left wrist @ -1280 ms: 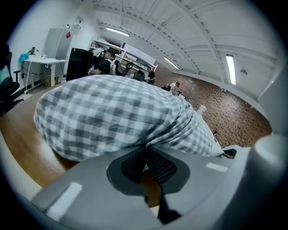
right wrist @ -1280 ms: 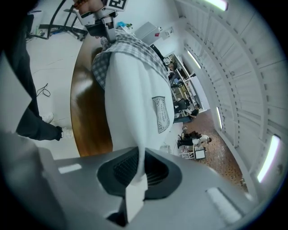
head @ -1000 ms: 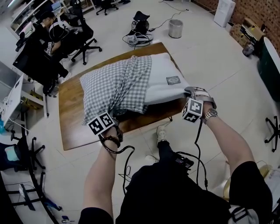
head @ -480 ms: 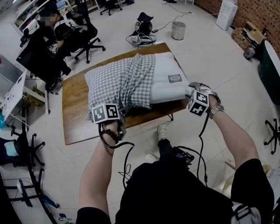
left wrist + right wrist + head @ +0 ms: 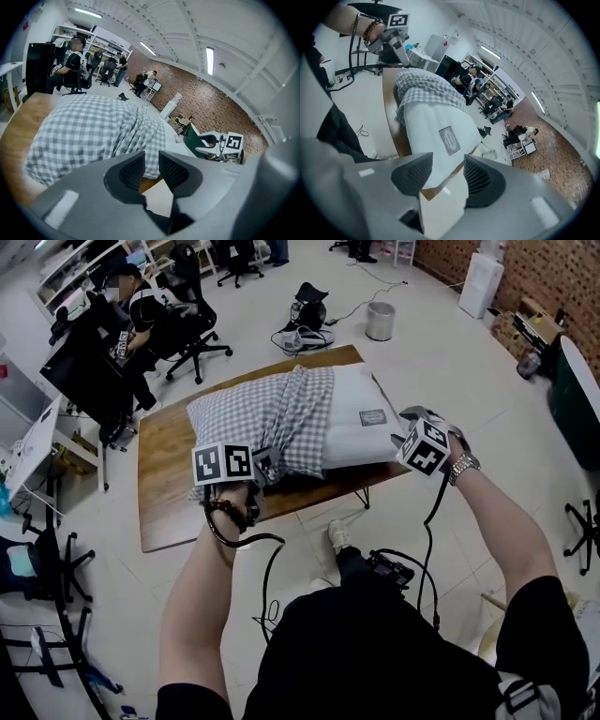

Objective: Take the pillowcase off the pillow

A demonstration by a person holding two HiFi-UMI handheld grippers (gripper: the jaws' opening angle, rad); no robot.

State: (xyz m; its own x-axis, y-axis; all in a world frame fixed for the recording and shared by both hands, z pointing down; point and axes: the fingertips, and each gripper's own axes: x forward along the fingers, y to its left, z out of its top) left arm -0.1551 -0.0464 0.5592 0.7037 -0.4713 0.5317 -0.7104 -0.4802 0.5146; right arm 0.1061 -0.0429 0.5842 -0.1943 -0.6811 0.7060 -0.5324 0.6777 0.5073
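Observation:
A pillow lies on the wooden table (image 5: 164, 493). A grey checked pillowcase (image 5: 262, 413) covers its left part, bunched around the middle. The bare white pillow (image 5: 356, 418) with a small label (image 5: 372, 417) sticks out at the right. My left gripper (image 5: 261, 470) hovers at the pillowcase's near edge; its jaws have just been opening and stand slightly apart with nothing between them (image 5: 151, 161). My right gripper (image 5: 405, 427) hangs by the pillow's near right corner, open and empty (image 5: 447, 166). The checked cloth (image 5: 89, 133) and the white pillow (image 5: 436, 126) lie ahead of the jaws.
People sit on office chairs (image 5: 178, 320) at desks at the back left. A metal bin (image 5: 380, 322) and a dark bag with cables (image 5: 305, 310) stand on the floor behind the table. A dark green chair (image 5: 574, 399) is at the right. My own legs are below the table's near edge.
Both grippers have let go and lifted up and back from the pillow: the left off the pillowcase's near corner, the right off the pillow's corner. Both now stand open.

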